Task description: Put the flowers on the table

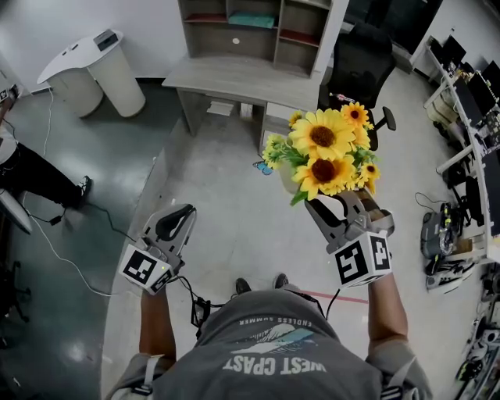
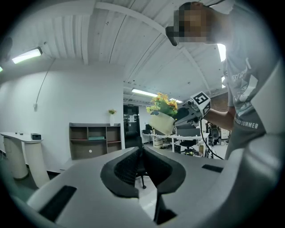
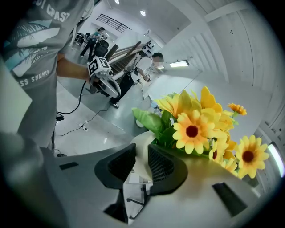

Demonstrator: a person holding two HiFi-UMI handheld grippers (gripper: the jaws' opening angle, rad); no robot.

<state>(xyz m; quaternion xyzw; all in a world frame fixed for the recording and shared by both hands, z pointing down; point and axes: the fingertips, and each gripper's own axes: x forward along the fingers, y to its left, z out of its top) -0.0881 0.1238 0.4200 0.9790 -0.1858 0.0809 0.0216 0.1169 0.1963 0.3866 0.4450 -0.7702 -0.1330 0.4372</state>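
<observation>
A bunch of yellow sunflowers (image 1: 323, 137) stands in a cream pot (image 1: 287, 181), held in the air above the floor. My right gripper (image 1: 332, 205) is shut on the pot's rim; in the right gripper view the cream rim (image 3: 139, 156) sits pinched between the black pads (image 3: 161, 165), with the blooms (image 3: 196, 129) just beyond. My left gripper (image 1: 181, 212) hangs low at the left, shut with nothing in it; its jaws meet at the tips (image 2: 140, 151). From the left gripper view the flowers (image 2: 162, 104) and right gripper (image 2: 196, 107) show ahead. A grey desk (image 1: 234, 82) lies beyond the flowers.
The desk carries a shelf unit (image 1: 250, 23). A black office chair (image 1: 361, 58) stands to its right, a white rounded stand (image 1: 98, 70) far left. Workbenches with equipment (image 1: 469, 117) line the right side. Cables (image 1: 70, 258) trail on the floor, near another person's legs (image 1: 39, 176).
</observation>
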